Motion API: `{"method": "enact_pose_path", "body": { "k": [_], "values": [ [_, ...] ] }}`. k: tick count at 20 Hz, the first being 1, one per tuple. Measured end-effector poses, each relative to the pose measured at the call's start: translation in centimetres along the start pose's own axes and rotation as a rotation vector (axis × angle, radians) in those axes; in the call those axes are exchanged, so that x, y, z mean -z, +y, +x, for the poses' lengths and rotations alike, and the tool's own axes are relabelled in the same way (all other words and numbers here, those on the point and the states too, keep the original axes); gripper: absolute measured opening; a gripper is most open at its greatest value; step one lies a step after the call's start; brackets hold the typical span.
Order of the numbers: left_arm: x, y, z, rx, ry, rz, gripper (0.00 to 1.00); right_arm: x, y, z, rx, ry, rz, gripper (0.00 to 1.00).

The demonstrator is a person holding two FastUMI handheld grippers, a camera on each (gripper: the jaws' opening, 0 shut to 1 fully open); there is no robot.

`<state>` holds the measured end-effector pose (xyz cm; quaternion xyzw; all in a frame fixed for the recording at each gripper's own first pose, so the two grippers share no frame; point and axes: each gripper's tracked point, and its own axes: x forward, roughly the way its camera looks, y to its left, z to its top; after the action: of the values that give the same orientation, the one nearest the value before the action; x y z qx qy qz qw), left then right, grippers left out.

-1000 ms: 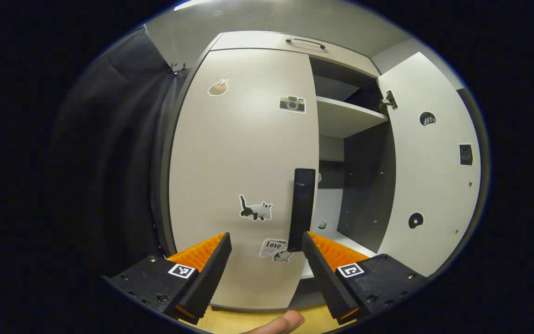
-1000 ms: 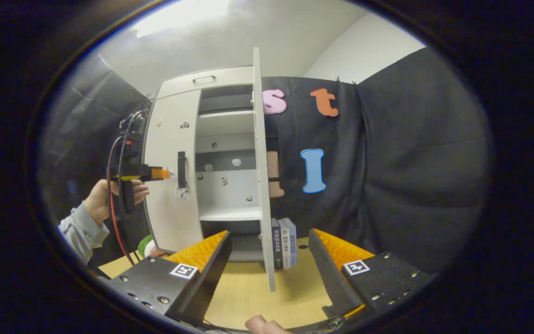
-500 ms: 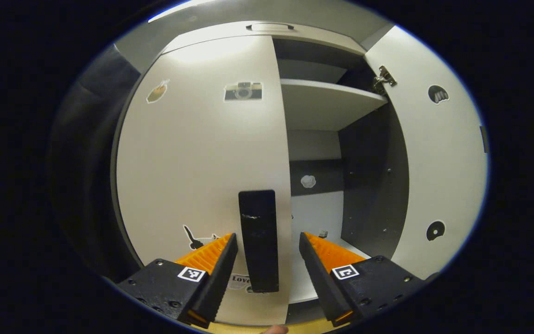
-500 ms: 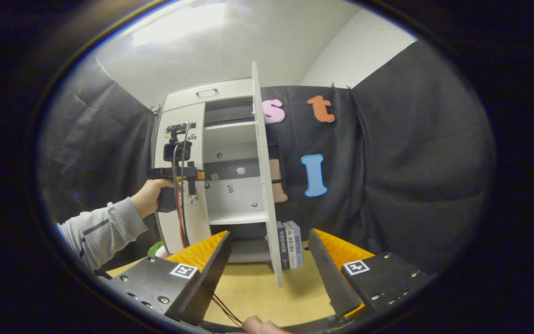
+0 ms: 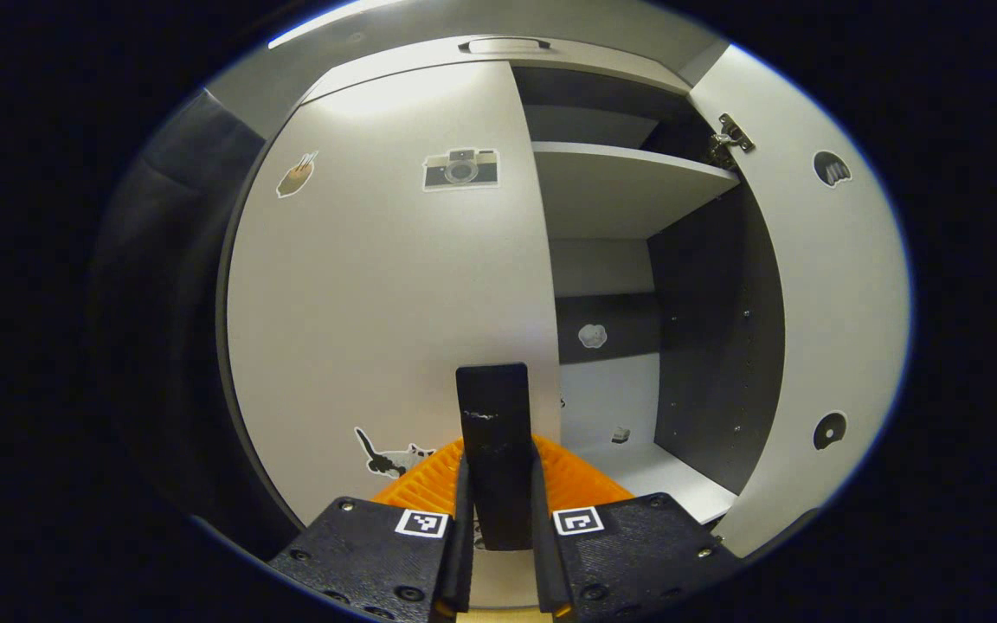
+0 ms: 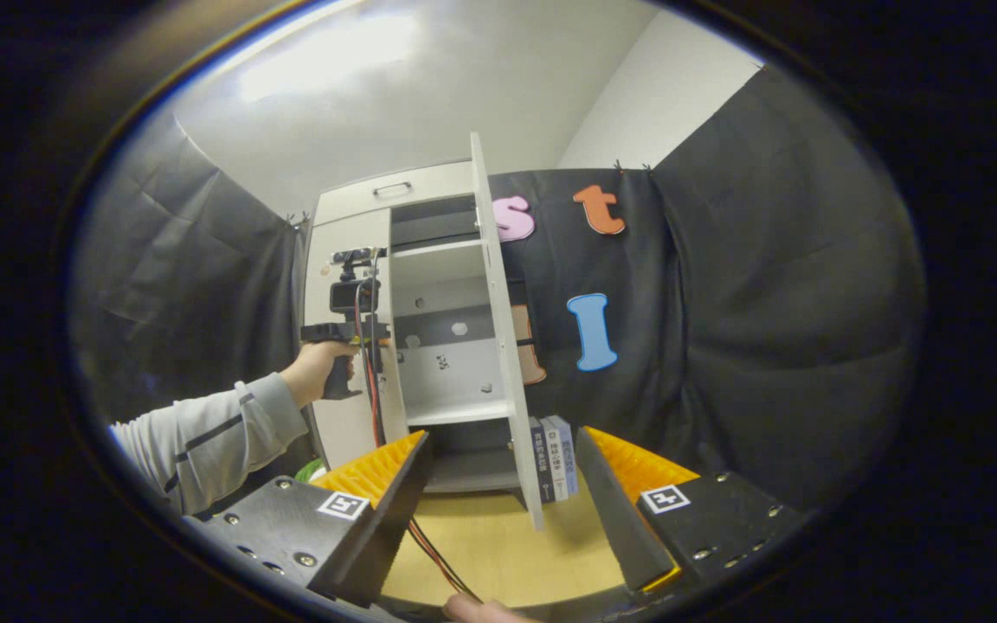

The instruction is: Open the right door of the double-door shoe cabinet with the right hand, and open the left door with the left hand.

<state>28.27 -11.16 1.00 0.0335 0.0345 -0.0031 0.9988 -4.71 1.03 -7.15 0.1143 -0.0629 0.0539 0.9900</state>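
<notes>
Left gripper [image 5: 498, 484] clamps left door's flat, rectangular handle [image 5: 493, 407].

Left gripper view: pressed close against the left door [image 5: 395, 285], facing it and the open cabinet interior. Right gripper view: farther back over the surface [image 6: 498, 562], facing the same cabinet [image 6: 429, 346].
</notes>
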Motion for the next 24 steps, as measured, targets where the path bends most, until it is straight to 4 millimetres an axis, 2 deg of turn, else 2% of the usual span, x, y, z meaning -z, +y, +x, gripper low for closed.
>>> {"method": "enact_pose_path", "body": {
  "k": [1,2,3,8,10,14,15,16,20,24],
  "values": [
    [0.0,0.0,-0.1,0.008,0.004,-0.016,0.29,0.1,0.1,0.0,-0.001,0.005,0.001,1.0],
    [0.1,0.0,-0.3,0.009,0.011,-0.017,0.27,0.3,0.3,0.1,-0.001,0.014,-0.005,0.94],
    [0.1,0.1,-0.4,0.007,0.012,-0.008,0.26,0.3,0.4,0.0,0.0,0.019,-0.013,0.98],
    [-0.1,0.5,-2.5,0.04,0.016,-0.016,0.24,0.5,1.6,-0.4,0.001,0.023,-0.048,1.0],
    [0.1,0.7,-2.6,0.062,0.013,-0.016,0.25,0.6,2.2,0.0,-0.007,0.028,-0.047,0.98],
    [0.2,1.1,-2.8,0.133,0.018,-0.021,0.24,0.6,1.5,0.4,0.032,0.039,-0.063,0.99],
    [0.3,1.3,-2.8,0.153,0.02,-0.024,0.24,0.6,1.5,0.4,0.039,0.039,-0.059,0.94],
    [0.2,1.5,-2.7,0.167,0.013,-0.037,0.24,0.3,1.5,0.4,0.041,0.034,-0.046,0.98],
    [0.4,2.1,-3.2,0.167,-0.013,-0.007,0.23,-0.4,2.6,-0.1,0.018,0.003,-0.004,0.98],
    [0.4,3.3,-3.7,0.149,-0.02,0.015,0.2,0.9,3.3,0.3,0.015,0.018,-0.034,0.98]
  ]
}}
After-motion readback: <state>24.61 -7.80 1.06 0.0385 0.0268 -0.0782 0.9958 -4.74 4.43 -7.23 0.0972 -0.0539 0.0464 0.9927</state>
